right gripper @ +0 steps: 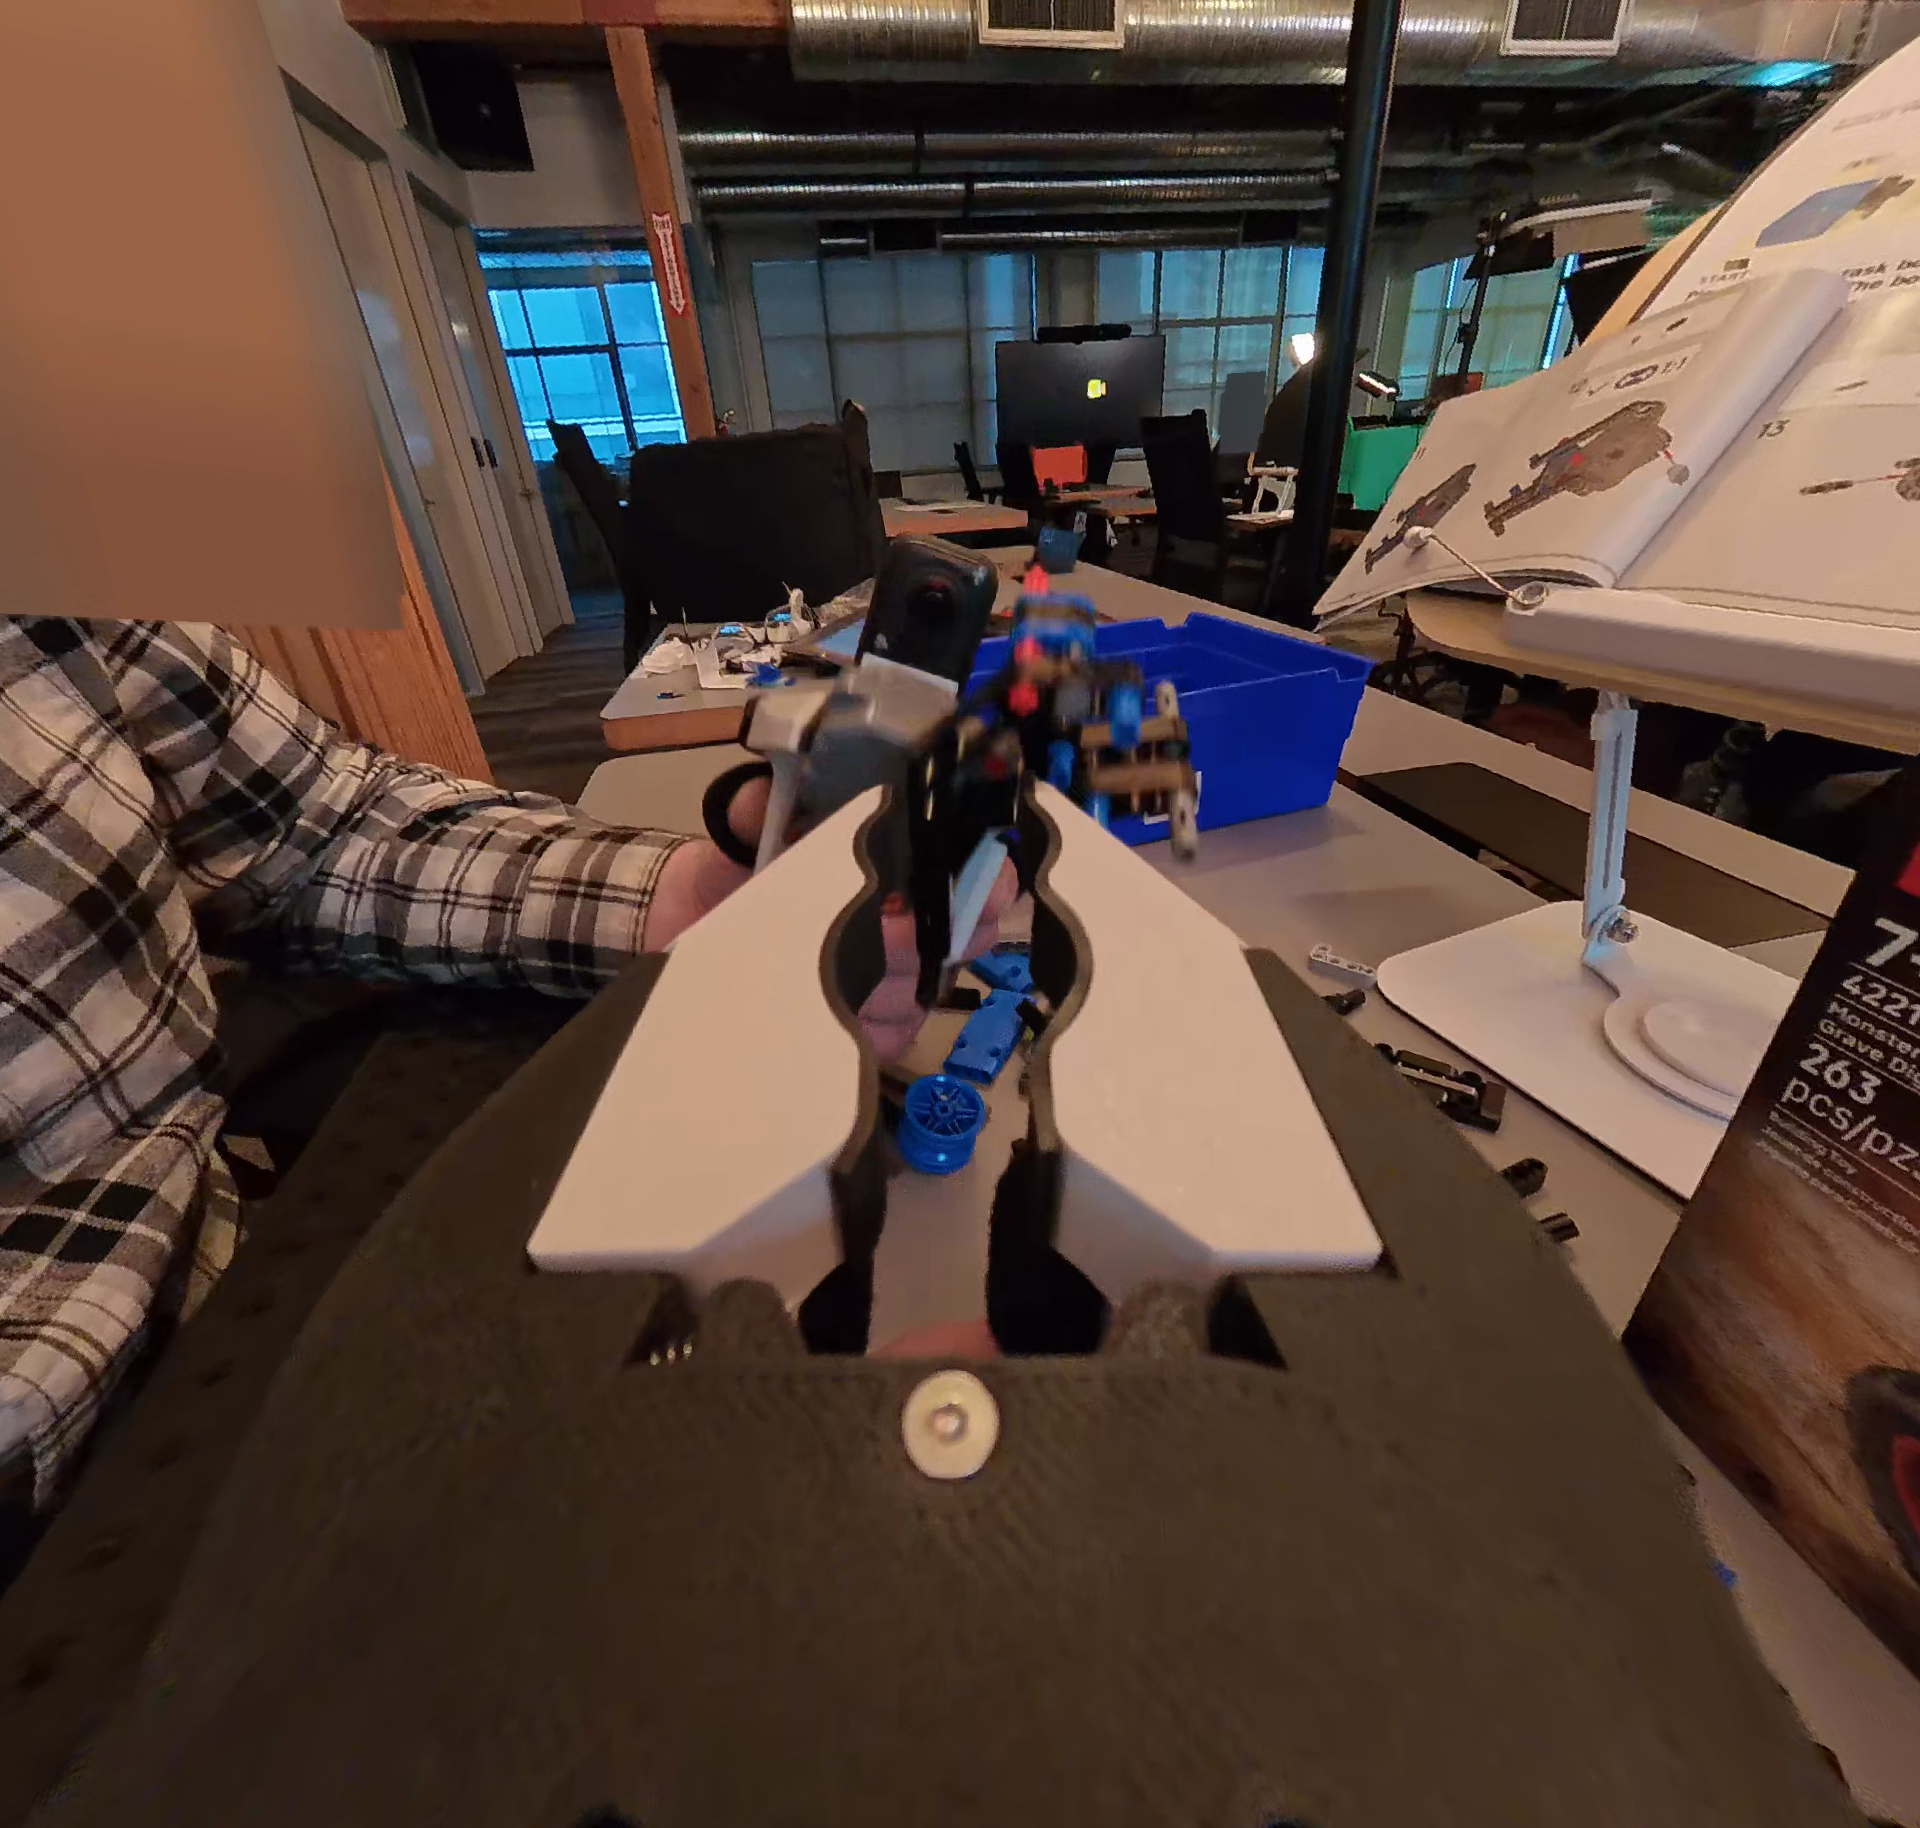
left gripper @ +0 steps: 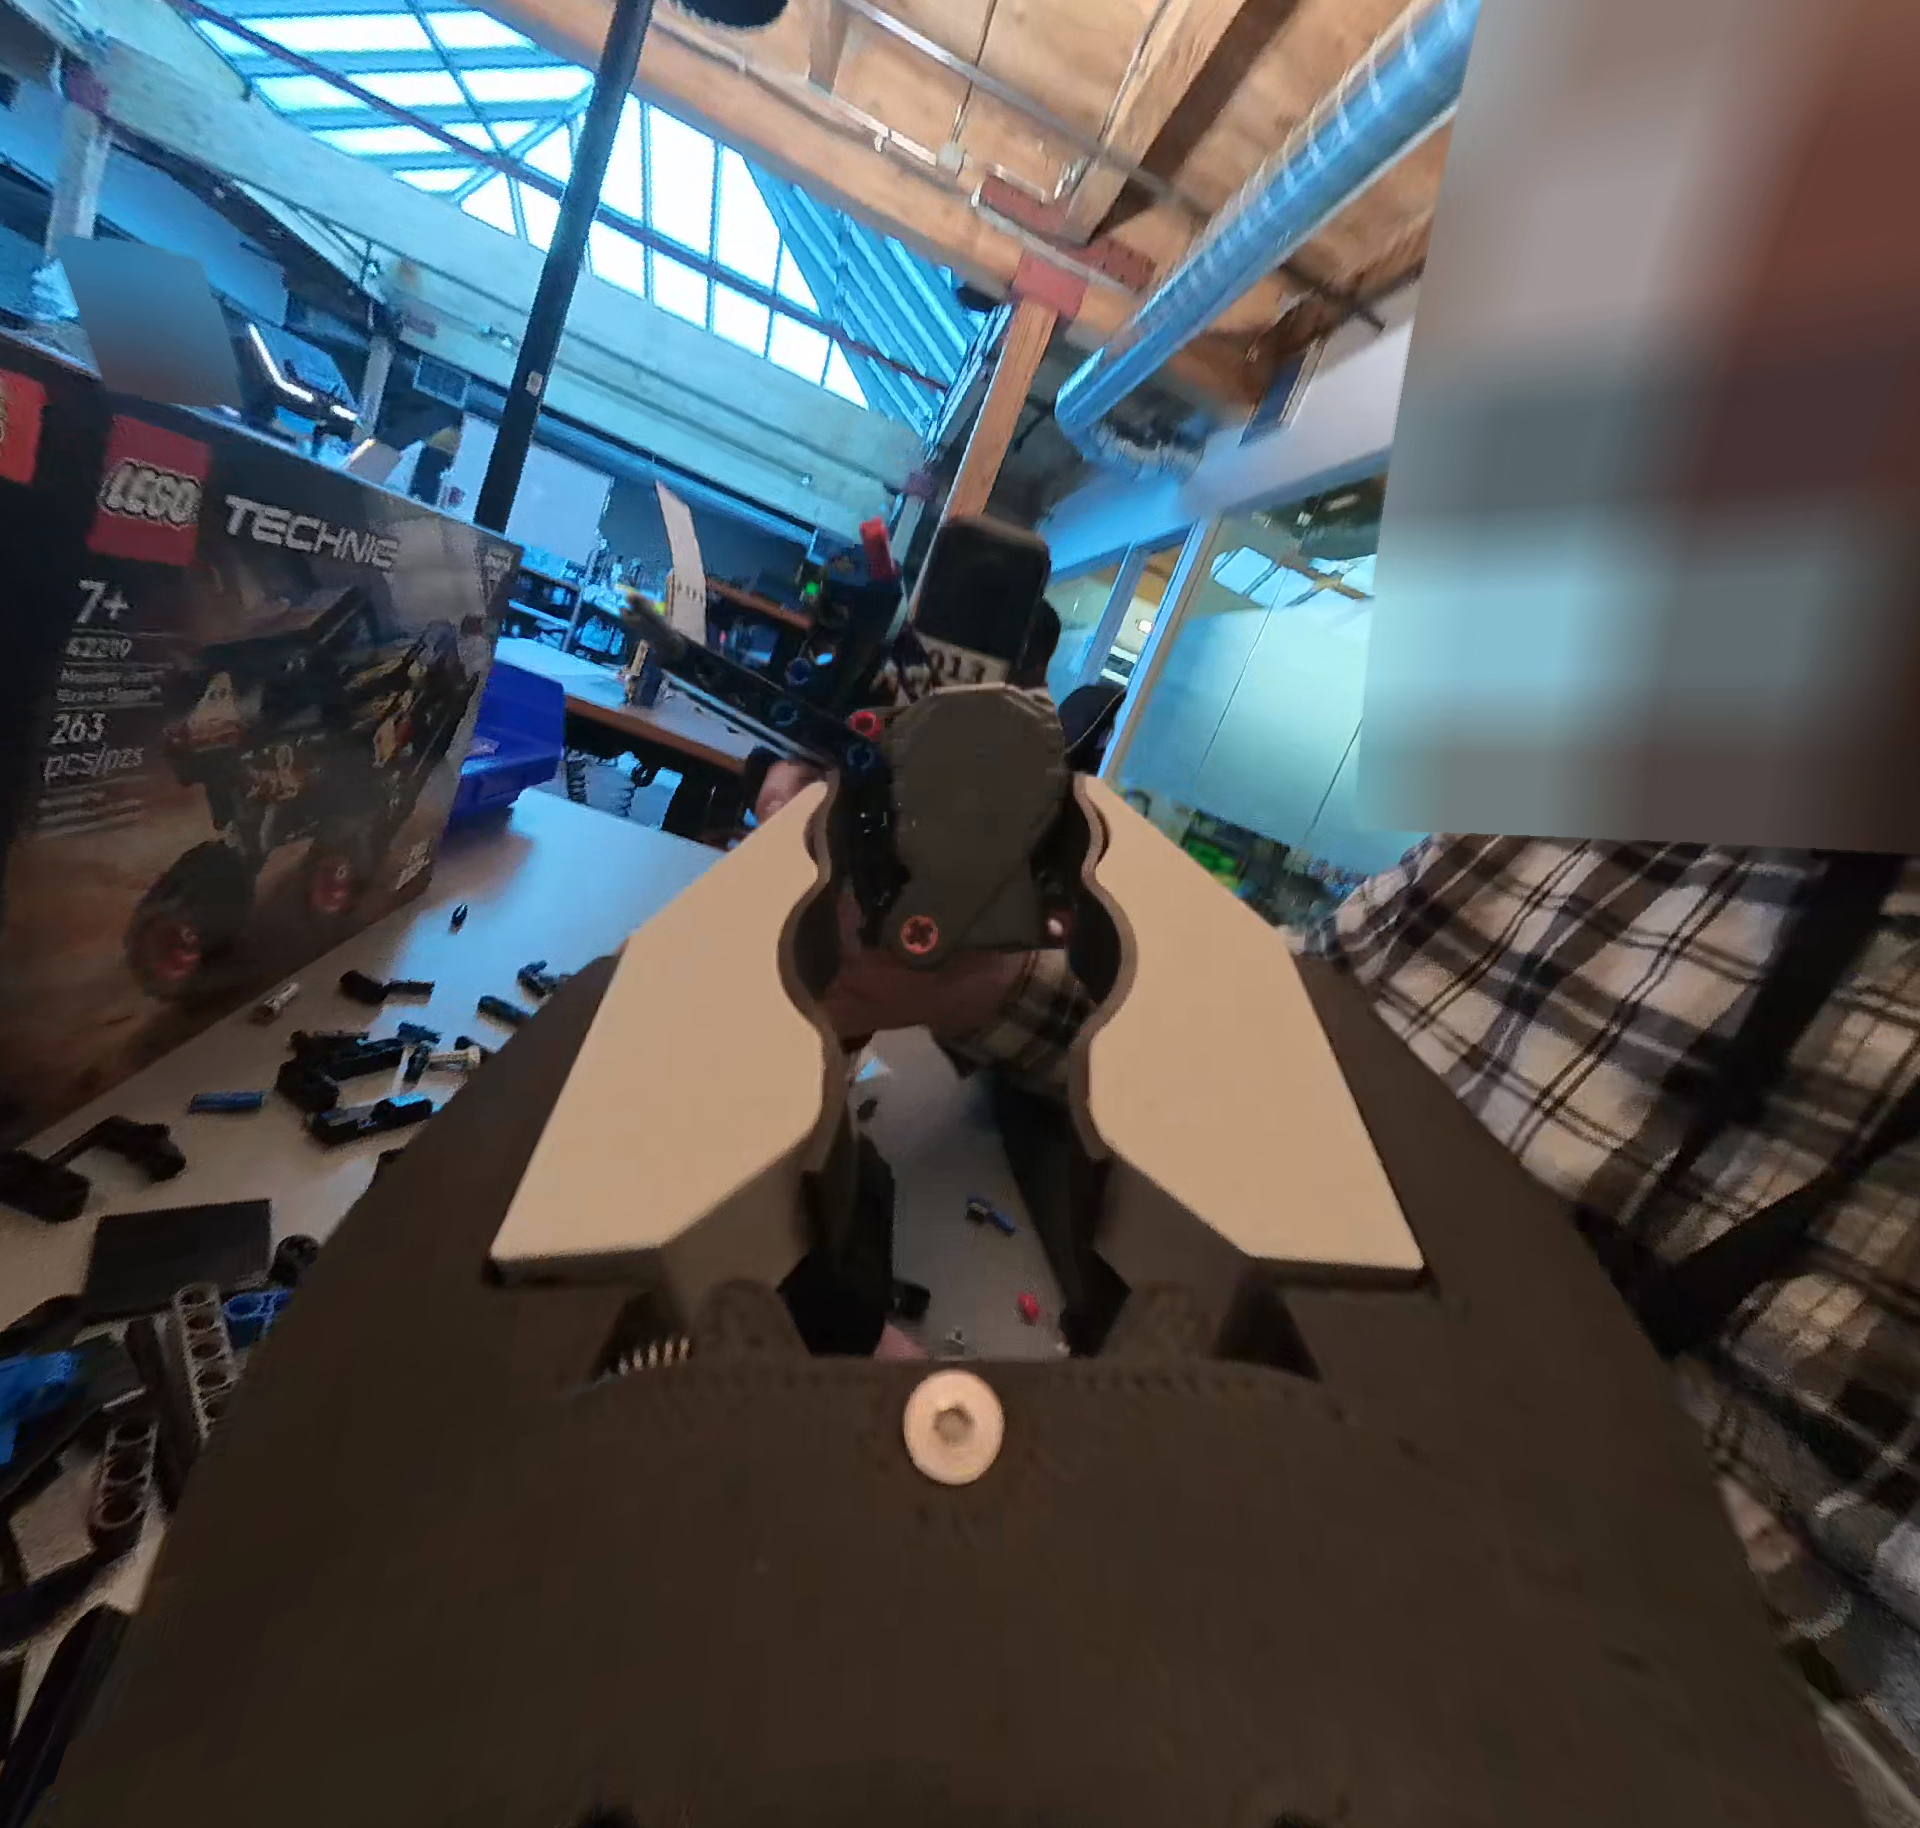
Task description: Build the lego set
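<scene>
Held up in the air above the worktop (left gripper: 582,885), in the middle of both frames: the lego model (left gripper: 966,843). Pinched at its grey end by the left tool (left gripper: 956,802), white fingers tight on both sides. Pinched at its black part by the right tool (right gripper: 961,812) too (a bit blurry there). Pointing at each other, tip to tip. Left of middle in the right view: a hand (right gripper: 696,885) in a checked sleeve (right gripper: 416,864), reaching in from the left edge. Lower left of the left view: loose pieces (left gripper: 353,1061) lying beside the box (left gripper: 260,718). Lower middle of the right view: a blue wheel (right gripper: 940,1124) on the worktop.
</scene>
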`<state>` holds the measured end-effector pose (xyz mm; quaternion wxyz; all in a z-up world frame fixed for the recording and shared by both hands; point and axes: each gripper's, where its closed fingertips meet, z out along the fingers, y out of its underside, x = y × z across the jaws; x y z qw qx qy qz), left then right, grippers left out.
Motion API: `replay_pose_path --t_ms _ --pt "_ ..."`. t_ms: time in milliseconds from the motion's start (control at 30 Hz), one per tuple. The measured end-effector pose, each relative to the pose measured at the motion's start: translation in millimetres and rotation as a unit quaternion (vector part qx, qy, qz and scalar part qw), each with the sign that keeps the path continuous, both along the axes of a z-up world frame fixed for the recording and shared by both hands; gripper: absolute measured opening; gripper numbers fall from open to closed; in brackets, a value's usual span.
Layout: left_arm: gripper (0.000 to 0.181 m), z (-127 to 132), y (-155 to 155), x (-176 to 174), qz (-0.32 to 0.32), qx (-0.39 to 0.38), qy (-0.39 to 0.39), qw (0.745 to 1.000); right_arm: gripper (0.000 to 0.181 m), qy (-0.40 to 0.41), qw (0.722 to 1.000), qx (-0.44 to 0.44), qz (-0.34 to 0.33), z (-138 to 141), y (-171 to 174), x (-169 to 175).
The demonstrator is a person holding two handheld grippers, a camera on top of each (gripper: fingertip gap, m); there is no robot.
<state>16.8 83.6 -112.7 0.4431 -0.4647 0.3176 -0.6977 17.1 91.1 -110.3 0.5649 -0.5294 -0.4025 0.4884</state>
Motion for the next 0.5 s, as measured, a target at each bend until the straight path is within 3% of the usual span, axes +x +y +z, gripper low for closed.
replay_pose_path --t_ms 267,500 --pt "0.040 -15 -10 15 0.017 0.059 0.066 0.996 0.009 0.032 0.998 -0.035 0.032 7 -6 1" --pt "0.049 -11 4 0 0.067 0.076 0.079 0.992 0.007 -0.022 1.000 -0.004 0.023 -5 -8 -4"
